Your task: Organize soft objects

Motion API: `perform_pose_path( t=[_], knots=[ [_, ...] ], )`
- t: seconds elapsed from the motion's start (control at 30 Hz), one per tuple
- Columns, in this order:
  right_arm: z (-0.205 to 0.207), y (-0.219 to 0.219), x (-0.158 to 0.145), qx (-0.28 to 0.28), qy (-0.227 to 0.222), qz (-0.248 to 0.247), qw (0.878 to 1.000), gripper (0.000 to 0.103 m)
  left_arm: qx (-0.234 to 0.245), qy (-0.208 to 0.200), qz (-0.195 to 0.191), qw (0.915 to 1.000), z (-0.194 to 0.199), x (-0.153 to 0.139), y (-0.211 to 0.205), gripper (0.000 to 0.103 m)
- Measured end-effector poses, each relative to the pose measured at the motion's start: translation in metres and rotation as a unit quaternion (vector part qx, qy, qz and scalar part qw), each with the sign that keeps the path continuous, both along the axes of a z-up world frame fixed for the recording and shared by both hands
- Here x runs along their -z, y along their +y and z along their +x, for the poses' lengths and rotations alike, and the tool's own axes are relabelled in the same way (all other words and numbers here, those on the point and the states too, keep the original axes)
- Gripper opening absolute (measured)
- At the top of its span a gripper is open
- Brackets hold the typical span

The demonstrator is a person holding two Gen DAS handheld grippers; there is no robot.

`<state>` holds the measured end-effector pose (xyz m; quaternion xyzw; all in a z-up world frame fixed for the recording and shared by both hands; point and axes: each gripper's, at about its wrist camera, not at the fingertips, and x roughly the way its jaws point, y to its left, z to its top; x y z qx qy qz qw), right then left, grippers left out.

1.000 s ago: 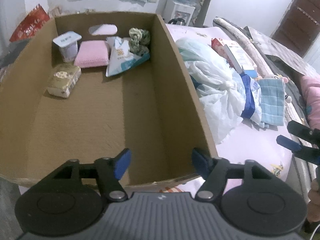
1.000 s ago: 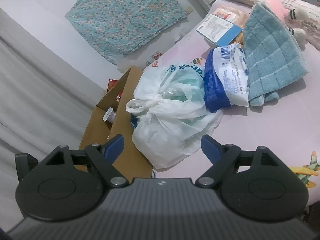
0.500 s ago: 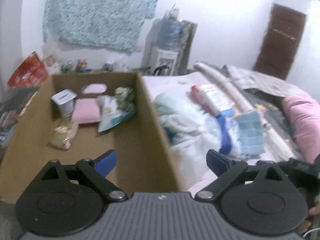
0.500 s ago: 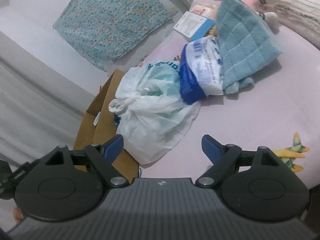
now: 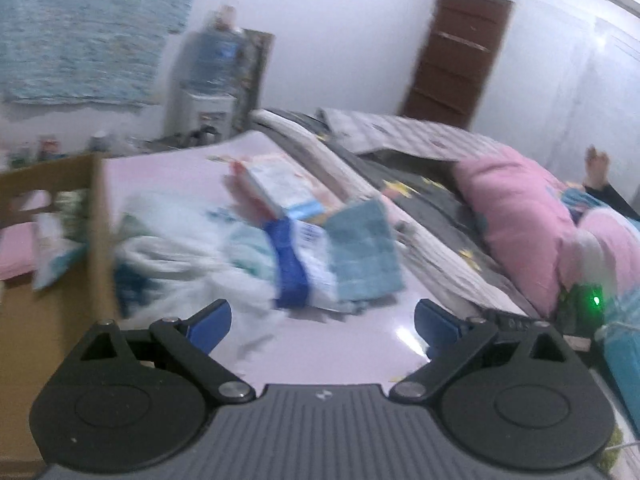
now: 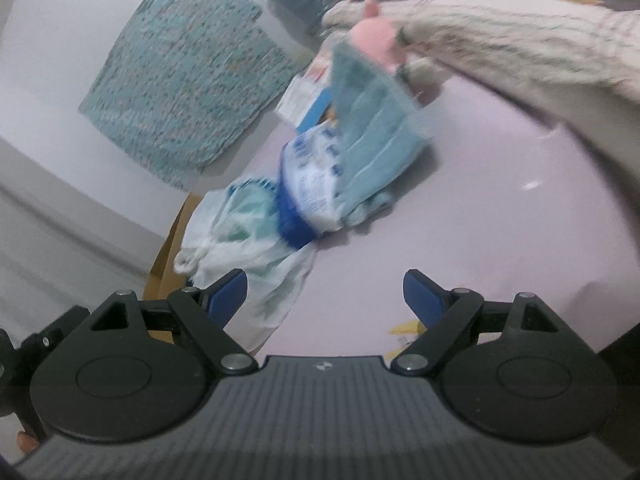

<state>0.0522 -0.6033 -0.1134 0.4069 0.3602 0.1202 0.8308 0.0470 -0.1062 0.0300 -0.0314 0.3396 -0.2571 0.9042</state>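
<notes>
While both jaws gape empty | white bag [image 5: 192, 264] abuts box wall [image 5: 100, 216] | bare sheet [image 6: 480, 208] beyond towel [image 6: 372, 136]

Ahead of me a brown wooden door [image 5: 456, 56] stands in the white wall, and a white water dispenser with a blue bottle [image 5: 212, 76] is near it. A teal patterned cloth [image 6: 188, 76] hangs flat on the wall. Grey patterned bedding [image 5: 404, 136] lies rumpled along the lilac bedsheet [image 6: 480, 208].
</notes>
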Motion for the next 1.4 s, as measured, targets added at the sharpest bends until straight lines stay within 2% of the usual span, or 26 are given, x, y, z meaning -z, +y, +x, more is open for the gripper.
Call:
perform_pose_path(
  t=[0.2, 0.33, 0.53, 0.7, 0.87, 0.93, 0.97, 1.03, 1.1, 1.17, 1.27, 1.4],
  knots=[
    [0.008, -0.025, 0.006, 0.028, -0.002, -0.008, 1.000, 0.085, 0.033, 0.019, 0.017, 0.9991, 0.019, 0.028, -0.044, 0.099],
    [0.025, -0.031, 0.012, 0.032, -0.003, -0.011, 0.999, 0.085, 0.014, -0.009, 0.039, 0.9991, 0.028, 0.043, -0.060, 0.098],
    [0.060, -0.032, 0.019, 0.029, -0.009, -0.019, 0.999, 0.085, 0.008, -0.004, 0.052, 0.9986, 0.041, 0.057, -0.070, 0.096],
    [0.094, -0.032, 0.028, 0.041, -0.009, -0.021, 0.999, 0.085, 0.011, 0.012, 0.046, 0.9988, 0.042, 0.070, -0.071, 0.093],
    [0.119, -0.029, 0.029, 0.054, -0.026, -0.065, 0.996, 0.085, 0.015, 0.029, 0.057, 0.9978, 0.041, 0.080, -0.076, 0.089],
    [0.131, -0.028, 0.032, 0.051, -0.031, -0.065, 0.996, 0.084, 0.012, 0.036, 0.062, 0.9973, 0.042, 0.084, -0.077, 0.083],
    [0.136, -0.026, 0.033, 0.049, -0.032, -0.067, 0.996, 0.081, 0.009, 0.039, 0.065, 0.9971, 0.042, 0.085, -0.077, 0.080],
    [0.147, -0.022, 0.033, 0.043, -0.030, -0.081, 0.995, 0.065, 0.004, 0.045, 0.069, 0.9966, 0.043, 0.089, -0.076, 0.070],
    [0.152, -0.016, 0.037, 0.029, -0.019, -0.090, 0.995, 0.029, -0.003, 0.053, 0.065, 0.9965, 0.044, 0.092, -0.073, 0.064],
    [0.153, -0.013, 0.042, 0.020, -0.001, -0.091, 0.996, 0.013, -0.010, 0.060, 0.060, 0.9963, 0.045, 0.093, -0.068, 0.061],
    [0.145, -0.011, 0.046, 0.004, 0.008, -0.094, 0.996, 0.007, -0.013, 0.063, 0.053, 0.9965, 0.044, 0.093, -0.062, 0.058],
    [0.114, -0.014, 0.048, -0.010, 0.024, -0.086, 0.996, 0.002, -0.006, 0.062, 0.044, 0.9971, 0.042, 0.090, -0.061, 0.057]
  ],
)
